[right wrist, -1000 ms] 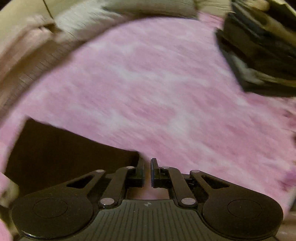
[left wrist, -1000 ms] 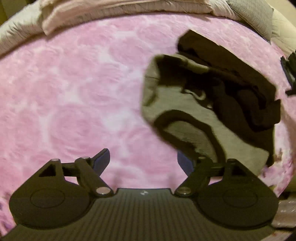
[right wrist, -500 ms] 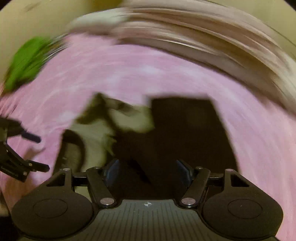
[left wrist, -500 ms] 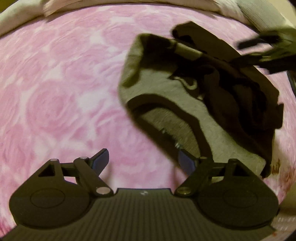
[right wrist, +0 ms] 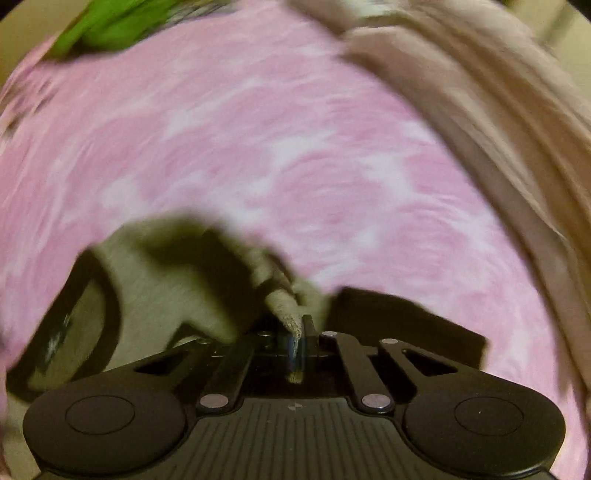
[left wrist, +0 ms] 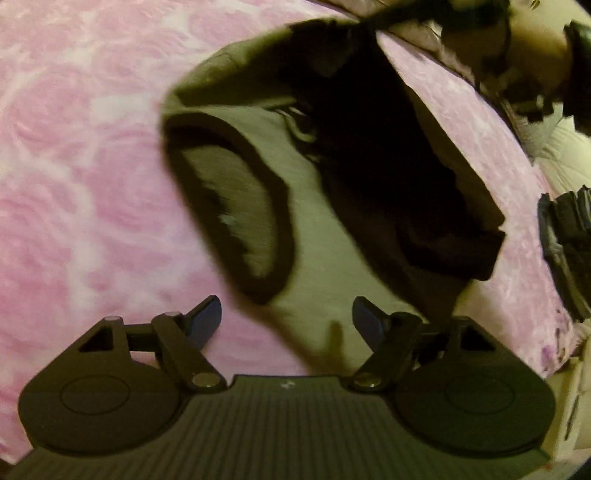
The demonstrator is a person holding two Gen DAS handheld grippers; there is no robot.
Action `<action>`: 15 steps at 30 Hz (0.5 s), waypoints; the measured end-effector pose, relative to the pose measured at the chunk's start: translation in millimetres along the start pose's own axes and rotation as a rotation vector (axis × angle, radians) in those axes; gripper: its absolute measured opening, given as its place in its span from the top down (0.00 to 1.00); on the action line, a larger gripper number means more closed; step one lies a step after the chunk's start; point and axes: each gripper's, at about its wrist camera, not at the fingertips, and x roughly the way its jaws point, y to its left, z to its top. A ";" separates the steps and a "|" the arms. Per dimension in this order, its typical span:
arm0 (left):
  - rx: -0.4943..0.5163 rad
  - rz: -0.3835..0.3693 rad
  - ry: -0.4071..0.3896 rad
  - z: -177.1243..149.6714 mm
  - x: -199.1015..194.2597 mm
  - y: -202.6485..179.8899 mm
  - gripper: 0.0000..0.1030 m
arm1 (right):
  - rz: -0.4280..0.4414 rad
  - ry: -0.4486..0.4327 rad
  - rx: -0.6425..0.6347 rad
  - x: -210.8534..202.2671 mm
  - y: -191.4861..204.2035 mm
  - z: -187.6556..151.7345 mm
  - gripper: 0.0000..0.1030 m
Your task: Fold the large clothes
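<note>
A grey cotton T-shirt with dark brown collar and sleeves lies crumpled on a pink rose-patterned bedspread, filling the middle of the left wrist view from about 11 o'clock down to 6 o'clock. The left hand-held gripper hangs over its lower grey edge, jaws apart and closing, with cloth below the gap but not pinched. Only this view shows a dark folded stack at 3 o'clock.

The right wrist view is blurred. There the right hand-held gripper is clamped together on a grey fold of the T-shirt, which spreads toward 8 o'clock. Only this view shows a green cloth at 11 o'clock and beige bedding at 2 o'clock.
</note>
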 end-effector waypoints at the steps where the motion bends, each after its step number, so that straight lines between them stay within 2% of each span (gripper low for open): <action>1: -0.005 0.013 0.011 -1.2 5.0 -4.7 0.30 | -0.009 -0.014 0.046 -7.5 -10.6 0.6 1.00; 5: -0.055 0.049 0.033 -4.6 17.0 -10.6 0.43 | -0.041 -0.029 0.098 -29.5 -26.1 0.2 1.00; 7: -0.059 0.036 0.034 -3.5 17.6 -12.7 0.68 | -0.047 -0.033 0.110 -39.3 -30.3 -2.8 1.00; 8: -0.060 0.021 0.041 -2.1 17.6 -13.5 0.85 | -0.050 -0.038 0.128 -42.9 -31.3 -4.0 1.00; 9: -0.052 0.014 0.045 -0.5 16.3 -14.5 0.95 | -0.051 -0.043 0.152 -46.7 -33.7 -4.5 1.00; 12: 0.062 0.015 0.000 8.8 -4.4 -19.5 0.95 | -0.061 -0.061 0.208 -62.7 -34.3 -13.1 1.00; 15: 0.198 0.032 -0.067 33.6 -41.4 -14.9 0.95 | -0.088 -0.088 0.239 -95.1 -35.4 -16.0 1.00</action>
